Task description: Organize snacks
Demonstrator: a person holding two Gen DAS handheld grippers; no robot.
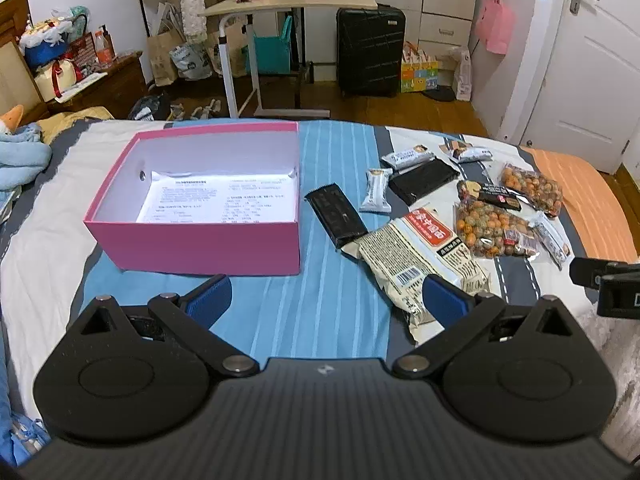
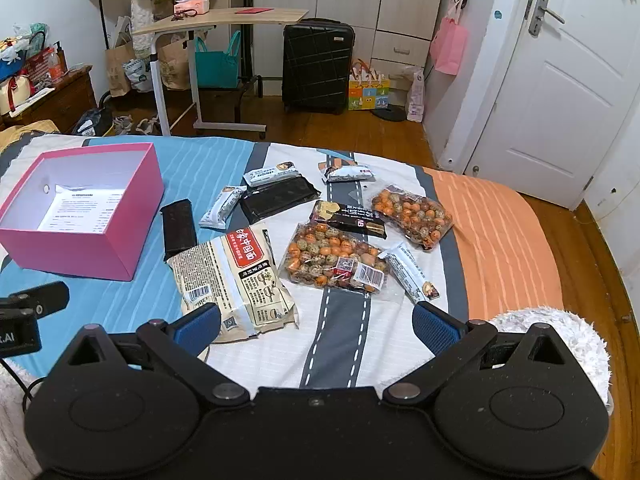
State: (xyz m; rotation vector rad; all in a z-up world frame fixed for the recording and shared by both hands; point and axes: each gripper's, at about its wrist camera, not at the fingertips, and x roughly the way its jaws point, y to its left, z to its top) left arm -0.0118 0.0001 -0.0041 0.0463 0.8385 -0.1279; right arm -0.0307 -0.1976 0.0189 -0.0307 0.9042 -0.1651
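Observation:
A pink open box [image 1: 192, 246] [image 2: 80, 254] with a printed paper inside sits on the bed, left of the snacks. Snacks lie scattered to its right: a large beige bag [image 1: 416, 256] [image 2: 236, 280], two clear bags of round orange snacks [image 2: 334, 258] [image 2: 412, 210], black flat packs [image 1: 336, 216] [image 2: 179, 226] [image 2: 278, 198], and small white bars [image 1: 376, 196] [image 2: 222, 208]. My left gripper [image 1: 326, 300] is open and empty, low in front of the box. My right gripper [image 2: 316, 326] is open and empty, just short of the beige bag.
The striped bedsheet [image 2: 500, 248] covers the bed. A white fluffy thing [image 2: 560, 332] lies at the bed's near right. Beyond the bed stand a rolling table [image 2: 220, 20], a black suitcase [image 2: 316, 64], bags, and a white door [image 2: 560, 80].

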